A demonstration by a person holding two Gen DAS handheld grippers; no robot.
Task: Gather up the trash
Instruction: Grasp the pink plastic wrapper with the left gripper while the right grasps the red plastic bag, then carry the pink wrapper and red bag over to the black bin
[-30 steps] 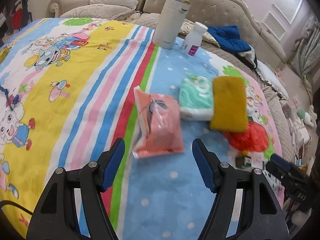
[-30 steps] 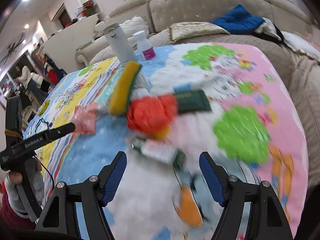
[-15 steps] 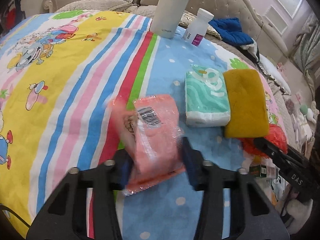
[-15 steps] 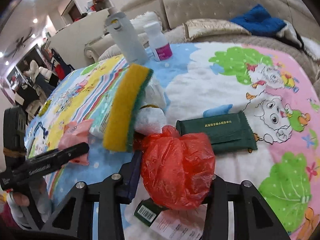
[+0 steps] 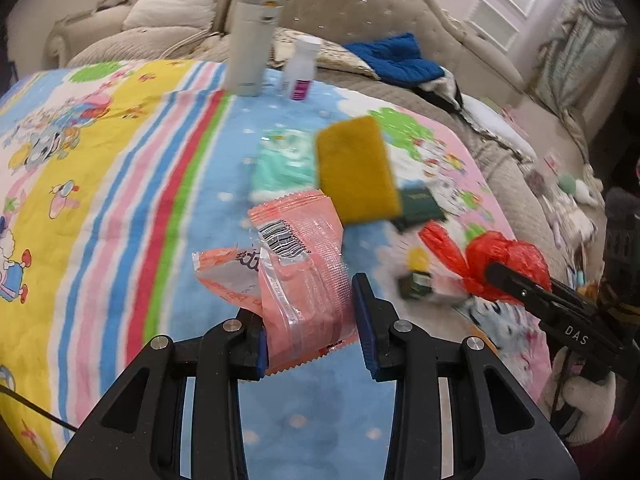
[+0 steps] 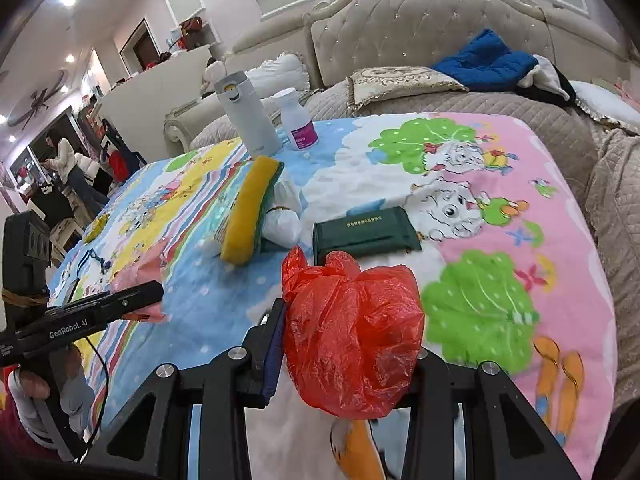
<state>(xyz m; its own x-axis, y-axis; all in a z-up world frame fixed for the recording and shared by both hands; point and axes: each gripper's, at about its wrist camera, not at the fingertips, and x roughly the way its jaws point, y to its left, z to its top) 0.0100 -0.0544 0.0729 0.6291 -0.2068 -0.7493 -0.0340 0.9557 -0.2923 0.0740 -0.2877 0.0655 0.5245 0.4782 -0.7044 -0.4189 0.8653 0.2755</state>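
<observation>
Both grippers, wide open over the cartoon sheet [image 5: 120,184] a second ago, have closed on their targets and lifted them. Left gripper [image 5: 310,322] pinches the pink wrapper [image 5: 296,268] by its lower end, the barcoded top and a torn flap standing free above the blue pads. Right gripper [image 6: 344,344] clamps the crumpled red bag [image 6: 352,332], which bulges over and hides the right-hand finger.

Each piece looks near weightless, soft and slick: thin film that crushes rather than resists, so a grip holds best low on bunched or doubled material, not on a single loose edge. The wrapper's flap seems liable to tear or slide if pulled; the bag's knotted mass gives more to bite.

On the sheet lie a yellow sponge [image 6: 250,210] leaning on a tissue pack [image 5: 284,166], a green packet [image 6: 364,232] and a small box [image 5: 416,284], blurred. A flask [image 6: 246,114] and white bottle [image 6: 298,122] stand at the far edge.
</observation>
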